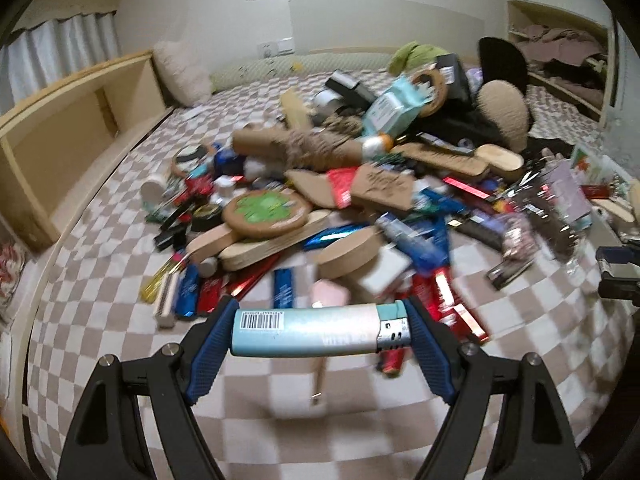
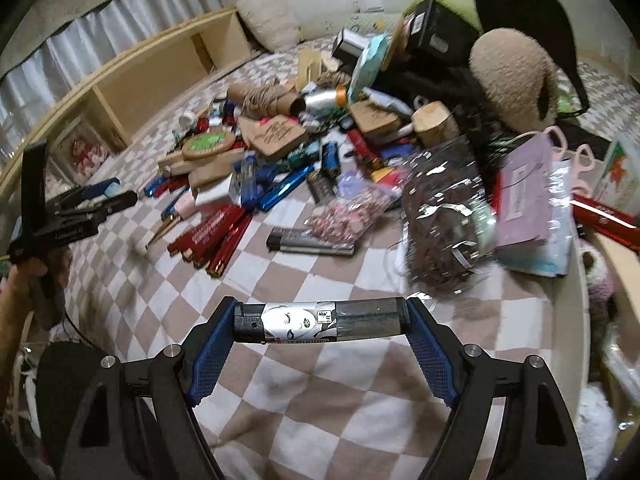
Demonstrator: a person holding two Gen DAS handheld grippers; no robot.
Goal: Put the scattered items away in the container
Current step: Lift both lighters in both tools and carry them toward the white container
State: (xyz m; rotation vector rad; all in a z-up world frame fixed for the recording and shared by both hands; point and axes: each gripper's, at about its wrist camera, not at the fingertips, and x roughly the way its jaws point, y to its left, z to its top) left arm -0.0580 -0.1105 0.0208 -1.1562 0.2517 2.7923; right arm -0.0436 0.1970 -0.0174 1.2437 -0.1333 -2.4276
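Left gripper [image 1: 320,334] clamps a blue lighter [image 1: 320,332]; right gripper [image 2: 320,320] clamps a black lighter [image 2: 320,320].

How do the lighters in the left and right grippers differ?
The light blue lighter has a plain pastel body with a barcode label; the black lighter carries a silver printed wrap. The blue one's metal head points right, the black one's left. Both are clamped lengthwise between blue pads.
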